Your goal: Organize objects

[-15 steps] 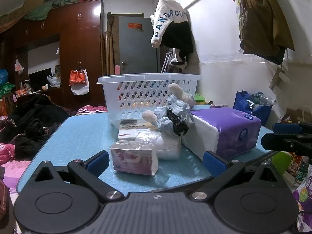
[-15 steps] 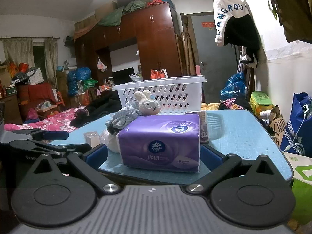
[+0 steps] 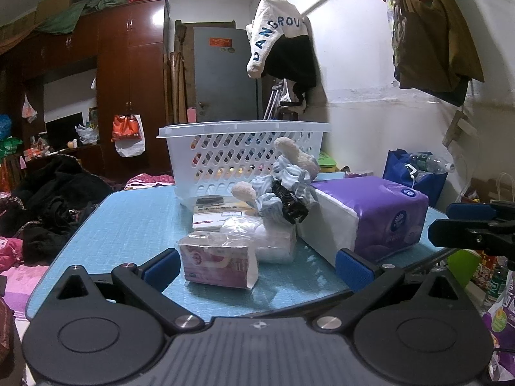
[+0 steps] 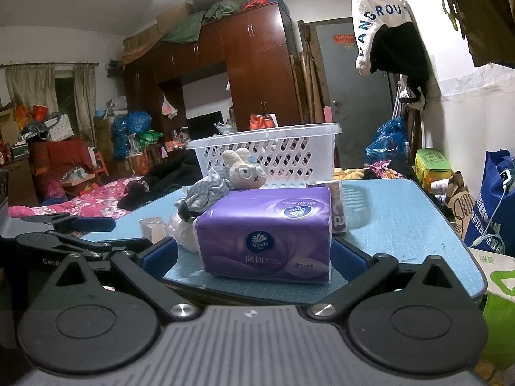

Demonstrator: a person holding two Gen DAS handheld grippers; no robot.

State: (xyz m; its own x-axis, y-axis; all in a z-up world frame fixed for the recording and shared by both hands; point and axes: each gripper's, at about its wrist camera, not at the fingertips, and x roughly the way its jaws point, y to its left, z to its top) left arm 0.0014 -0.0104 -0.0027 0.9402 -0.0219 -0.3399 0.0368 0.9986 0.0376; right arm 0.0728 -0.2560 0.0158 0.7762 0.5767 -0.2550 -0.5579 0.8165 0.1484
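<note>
Facing the purple tissue pack [image 4: 267, 234] broadside—its long axis spans your spread, empty right gripper [image 4: 254, 254]—your left gripper [image 3: 256, 265], also spread and empty, sits beside that pack, nearer the pink packet [image 3: 219, 263].

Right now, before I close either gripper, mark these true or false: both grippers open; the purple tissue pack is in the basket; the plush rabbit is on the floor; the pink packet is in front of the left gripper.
1. Left gripper and right gripper are open: true.
2. Purple tissue pack is in the white basket: false, it lies on the blue table.
3. Plush rabbit is on the floor: false, it lies atop the table's pile.
4. Pink packet is in front of the left gripper: true.
</note>
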